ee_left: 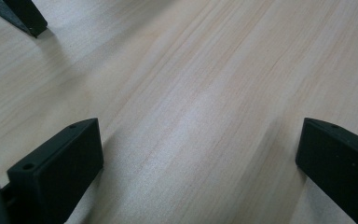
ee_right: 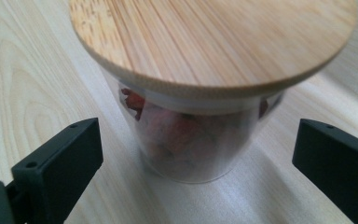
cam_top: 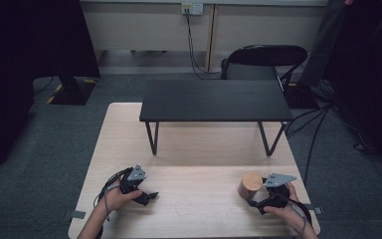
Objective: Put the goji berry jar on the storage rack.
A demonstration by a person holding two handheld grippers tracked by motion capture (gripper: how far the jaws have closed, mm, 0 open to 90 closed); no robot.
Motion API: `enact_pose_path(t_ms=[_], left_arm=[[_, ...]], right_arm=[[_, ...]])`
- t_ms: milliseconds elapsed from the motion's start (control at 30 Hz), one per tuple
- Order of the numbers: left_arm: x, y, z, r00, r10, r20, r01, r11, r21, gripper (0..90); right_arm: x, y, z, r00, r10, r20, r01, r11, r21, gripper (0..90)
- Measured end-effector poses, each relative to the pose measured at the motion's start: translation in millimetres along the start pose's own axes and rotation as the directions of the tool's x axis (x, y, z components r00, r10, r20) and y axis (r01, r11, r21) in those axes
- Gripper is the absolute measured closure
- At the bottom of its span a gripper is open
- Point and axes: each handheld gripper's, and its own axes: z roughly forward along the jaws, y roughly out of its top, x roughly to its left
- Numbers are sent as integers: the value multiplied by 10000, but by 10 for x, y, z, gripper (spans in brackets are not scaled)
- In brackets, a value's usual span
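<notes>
Far left of the jar, the left gripper (cam_top: pixel 151 195) lay low on the pale wooden table (cam_top: pixel 199 149), jaws spread wide over bare wood. The clear glass jar with a round bamboo lid (cam_top: pixel 250 185) stood upright on the table, unclasped, the right gripper (cam_top: pixel 254 203) gaping just beside it.

Glass jar (ee_right: pixel 191 144) w/ matt bamboo lid (ee_right: pixel 214 37)

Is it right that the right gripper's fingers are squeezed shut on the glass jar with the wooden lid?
Not quite. The right gripper is open: its fingers stand apart on either side of the glass jar with the wooden lid, not touching it. The right gripper view shows this.
</notes>
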Motion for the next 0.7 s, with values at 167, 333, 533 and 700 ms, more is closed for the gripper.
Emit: enact_pose_path(t_ms=[167, 333, 533, 700], left_arm=[[3, 5, -2, 10000, 41, 1, -41, 10000, 31, 0], [-3, 7, 0, 10000, 4, -27, -4, 10000, 30, 0], [-9, 3, 5, 10000, -53, -49, 53, 10000, -3, 0], [-10, 6, 5, 10000, -55, -63, 55, 10000, 2, 0]], right_arm=[[3, 0, 11, 10000, 95, 24, -95, 9999, -97, 6], [1, 1, 35, 9999, 132, 58, -131, 9996, -259, 18], [-29, -12, 61, 9998, 178, 30, -176, 9991, -398, 102], [-89, -40, 67, 9996, -75, -268, 58, 9981, -609, 221]])
